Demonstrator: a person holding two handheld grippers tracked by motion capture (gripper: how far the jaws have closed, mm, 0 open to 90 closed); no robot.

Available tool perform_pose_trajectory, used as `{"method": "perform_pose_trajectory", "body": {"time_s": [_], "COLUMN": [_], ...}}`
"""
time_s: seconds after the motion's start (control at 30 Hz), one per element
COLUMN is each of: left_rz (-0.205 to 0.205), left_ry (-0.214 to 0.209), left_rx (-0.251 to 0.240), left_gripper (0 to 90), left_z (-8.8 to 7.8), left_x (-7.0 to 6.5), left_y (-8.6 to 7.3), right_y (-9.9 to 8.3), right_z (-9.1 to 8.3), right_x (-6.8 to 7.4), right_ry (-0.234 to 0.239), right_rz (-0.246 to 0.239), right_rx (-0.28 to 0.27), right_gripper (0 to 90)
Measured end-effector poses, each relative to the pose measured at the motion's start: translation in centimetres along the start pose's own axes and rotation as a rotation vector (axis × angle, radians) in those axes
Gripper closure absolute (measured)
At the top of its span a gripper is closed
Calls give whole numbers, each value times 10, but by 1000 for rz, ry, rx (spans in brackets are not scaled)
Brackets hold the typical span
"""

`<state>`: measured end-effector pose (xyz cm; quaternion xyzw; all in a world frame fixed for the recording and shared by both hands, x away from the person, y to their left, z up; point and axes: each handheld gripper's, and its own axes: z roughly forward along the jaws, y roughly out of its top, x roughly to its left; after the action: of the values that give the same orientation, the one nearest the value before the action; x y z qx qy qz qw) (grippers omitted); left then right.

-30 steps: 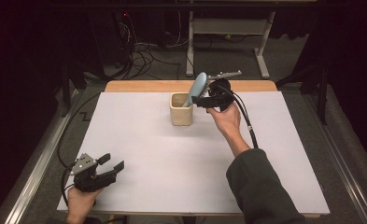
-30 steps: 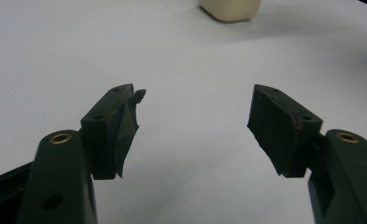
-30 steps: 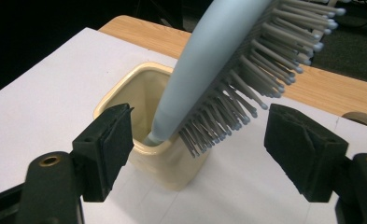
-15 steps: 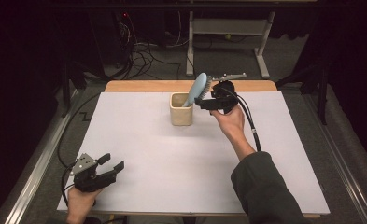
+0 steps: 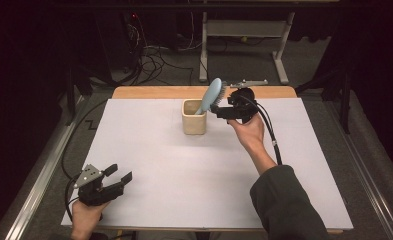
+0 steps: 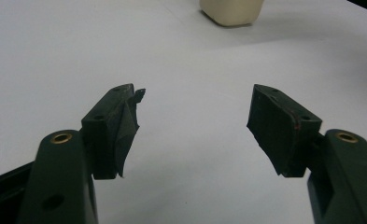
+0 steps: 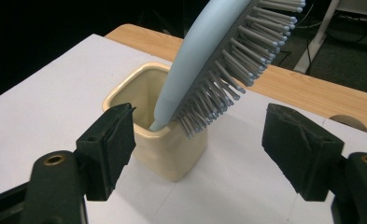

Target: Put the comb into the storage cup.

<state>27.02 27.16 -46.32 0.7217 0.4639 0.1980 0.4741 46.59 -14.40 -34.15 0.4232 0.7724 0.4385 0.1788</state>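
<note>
Between the wide-set jaws of the right gripper [image 7: 197, 149] stood nothing gripped: its pads were clear of the hairbrush [image 7: 214, 60], and those jaws had just been closing a little, with the brush's bristles leaning into the gap but touched by neither pad. Seen from the high view, that right gripper [image 5: 219, 111] hung just beside the cream cup [image 5: 194, 117], on the cup's right. The pale blue hairbrush [image 5: 210, 96] stood handle-down in the cup [image 7: 167, 140], tilted so that its bristled head leaned out over the rim toward the gripper. The cup sat near the far edge of the white table cover [image 5: 184, 170], close to the bare wooden strip [image 5: 154, 92] beyond it.

Well apart, at the near left corner of the cover, the left gripper [image 5: 119, 176] rested in the person's hand, its jaws parted with nothing between them; in its own view the left gripper [image 6: 193, 126] looked across bare white surface toward the distant cup [image 6: 230, 11].
</note>
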Motion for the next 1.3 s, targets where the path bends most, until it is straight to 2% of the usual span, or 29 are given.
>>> {"method": "perform_pose_trajectory", "body": {"time_s": [0.6, 1.0, 1.3], "left_rz": [1, 2, 1], "left_ry": [0, 0, -1], "left_rx": [2, 3, 5], "left_gripper": [337, 338, 338], "left_z": [0, 1, 1], "left_x": [0, 0, 0], "left_y": [0, 0, 0], "right_y": [-9, -15, -20], "right_z": [-18, -29, -38], "right_x": [-3, -5, -13], "right_ry": [10, -1, -12], "right_rz": [-11, -29, -11], "right_rx": [-23, -24, -36], "right_gripper": [268, 270, 270]}}
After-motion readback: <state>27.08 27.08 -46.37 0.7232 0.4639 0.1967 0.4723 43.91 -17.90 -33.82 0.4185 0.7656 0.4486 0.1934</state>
